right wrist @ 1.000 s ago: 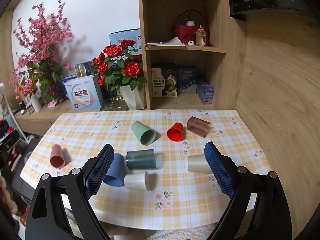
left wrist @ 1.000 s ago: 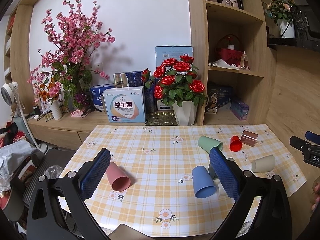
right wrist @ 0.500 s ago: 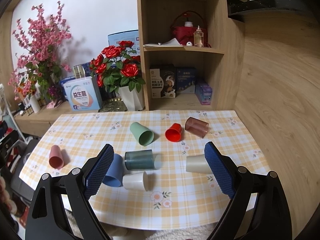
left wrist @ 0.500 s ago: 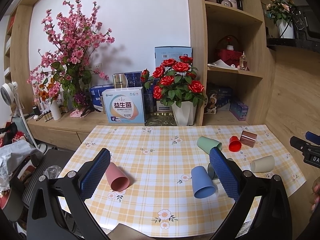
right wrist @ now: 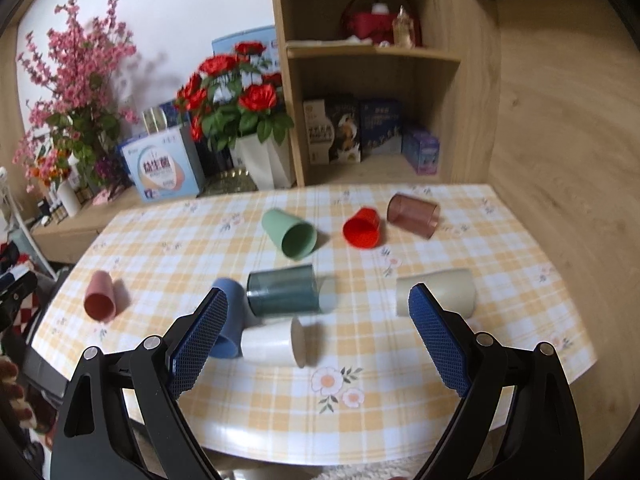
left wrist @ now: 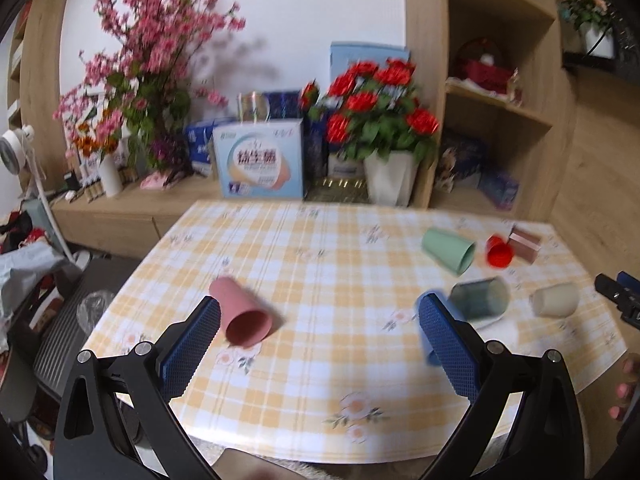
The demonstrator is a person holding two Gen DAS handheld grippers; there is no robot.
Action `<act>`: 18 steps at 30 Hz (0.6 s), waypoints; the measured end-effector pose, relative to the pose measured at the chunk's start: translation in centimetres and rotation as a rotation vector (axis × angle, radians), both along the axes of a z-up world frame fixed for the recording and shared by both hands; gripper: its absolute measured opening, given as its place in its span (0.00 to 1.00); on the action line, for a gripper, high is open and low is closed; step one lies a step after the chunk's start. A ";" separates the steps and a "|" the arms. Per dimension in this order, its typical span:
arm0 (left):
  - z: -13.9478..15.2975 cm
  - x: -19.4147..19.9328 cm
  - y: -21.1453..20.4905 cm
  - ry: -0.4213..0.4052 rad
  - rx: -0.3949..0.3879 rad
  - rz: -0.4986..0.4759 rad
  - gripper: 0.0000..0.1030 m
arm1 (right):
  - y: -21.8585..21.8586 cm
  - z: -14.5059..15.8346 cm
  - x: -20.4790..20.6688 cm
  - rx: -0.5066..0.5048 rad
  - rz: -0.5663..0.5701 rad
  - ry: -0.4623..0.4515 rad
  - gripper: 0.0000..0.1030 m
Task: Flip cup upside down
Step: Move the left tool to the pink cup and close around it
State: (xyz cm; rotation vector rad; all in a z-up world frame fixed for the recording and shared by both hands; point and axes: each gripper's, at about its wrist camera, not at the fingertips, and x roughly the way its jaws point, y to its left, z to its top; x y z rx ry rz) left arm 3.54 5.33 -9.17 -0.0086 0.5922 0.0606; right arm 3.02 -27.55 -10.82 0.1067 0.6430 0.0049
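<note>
So far no cup is gripped, and the work appears to be at the approach stage. Eight cups lie on their sides on the checked tabletop [right wrist: 500, 248]. The left gripper [left wrist: 318, 332] hangs over the near edge with its jaws spread wide and empty; the pink cup [left wrist: 242, 312], lying toward the left edge with its mouth facing the camera, sits just beside the left finger, partly between the two pads. The right gripper [right wrist: 316, 328] is likewise spread and holds nothing. Between its fingers lie the white cup [right wrist: 272, 342], with its base pointing to the right, and behind it the dark teal cup [right wrist: 284, 290]. The blue cup [right wrist: 228, 320] is partly hidden by the left finger and the beige cup [right wrist: 438, 290] by the right one. The green cup [right wrist: 290, 234], red cup [right wrist: 362, 228] and brown translucent cup [right wrist: 414, 214] lie toward the far edge.

The pink cup looks like the left gripper's likely target, well apart from the rest. The next move would call for coming forward and down until the pads straddle its wall, closing firmly across it, lifting clear, then rolling the wrist so the mouth faces down before setting it on the cloth. The left view is blurred, so the exact gap cannot be judged.
</note>
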 end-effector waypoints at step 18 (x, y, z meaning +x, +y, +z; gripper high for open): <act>-7.3 9.1 12.1 0.236 -0.236 0.198 0.93 | 1.8 -7.4 5.2 0.005 0.065 0.176 0.86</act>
